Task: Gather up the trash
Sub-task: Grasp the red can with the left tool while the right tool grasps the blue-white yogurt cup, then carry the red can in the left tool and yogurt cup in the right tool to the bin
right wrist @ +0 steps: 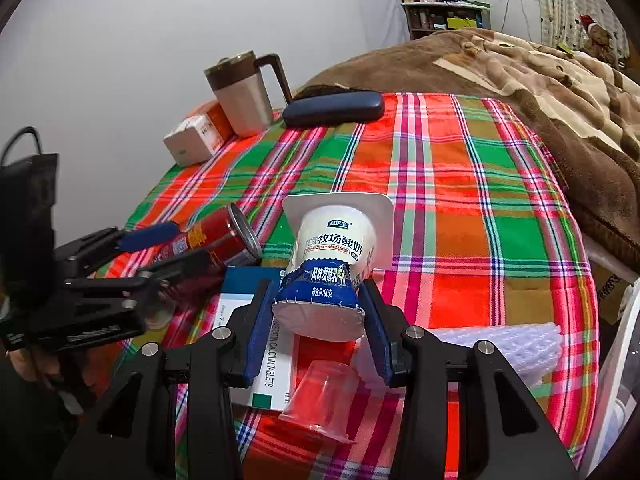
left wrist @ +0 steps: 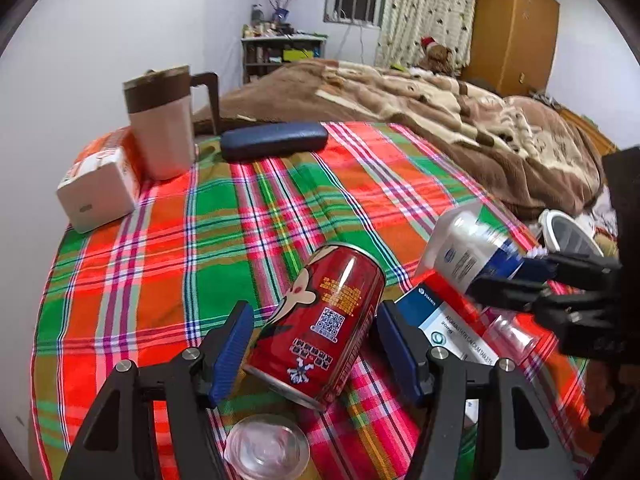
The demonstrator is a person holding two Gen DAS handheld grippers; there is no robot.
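Note:
A red drink can [left wrist: 320, 320] lies on the plaid cloth [left wrist: 240, 208] between the fingers of my left gripper [left wrist: 312, 332], which is open around it with gaps on both sides. The can also shows in the right wrist view [right wrist: 216, 240]. My right gripper [right wrist: 316, 304] is shut on a white and blue yogurt cup [right wrist: 328, 264], held upside down and tilted; it shows in the left wrist view [left wrist: 472, 248] too. A blue and white tablet box [right wrist: 256, 344] lies under both. A clear plastic cup [right wrist: 320, 396] lies by the right gripper.
A brown-lidded mug [left wrist: 160, 120], an orange and white box [left wrist: 100, 184] and a dark glasses case [left wrist: 272, 140] stand at the far side. Another clear cup [left wrist: 266, 446] lies under the left gripper. White foam netting [right wrist: 516, 344] lies right. A bed with a brown blanket [left wrist: 440, 112] is behind.

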